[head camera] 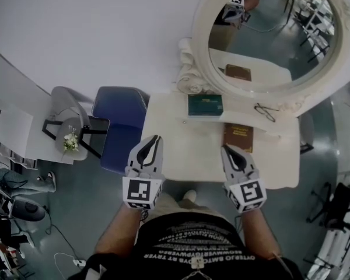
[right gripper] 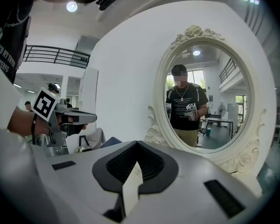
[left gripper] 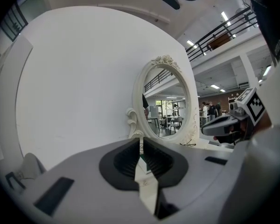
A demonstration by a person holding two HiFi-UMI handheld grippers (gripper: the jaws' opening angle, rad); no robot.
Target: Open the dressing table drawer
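Note:
The white dressing table (head camera: 186,156) stands against the wall under an oval mirror (head camera: 280,34). Its drawer is hidden below the tabletop's front edge in the head view, and neither gripper view shows it. My left gripper (head camera: 153,139) hovers over the table's front left part, jaws together with nothing between them. My right gripper (head camera: 227,149) hovers over the front right, just before a brown book (head camera: 238,137), and is also shut and empty. In the left gripper view the closed jaws (left gripper: 140,141) point toward the mirror (left gripper: 170,106). The right gripper view shows its shut jaws (right gripper: 137,146) below the mirror (right gripper: 207,106).
A green box (head camera: 205,105) and a pair of glasses (head camera: 266,112) lie at the back of the tabletop. A blue chair (head camera: 119,124) stands left of the table, beside a small grey stand with flowers (head camera: 70,140). My body stands close against the table's front.

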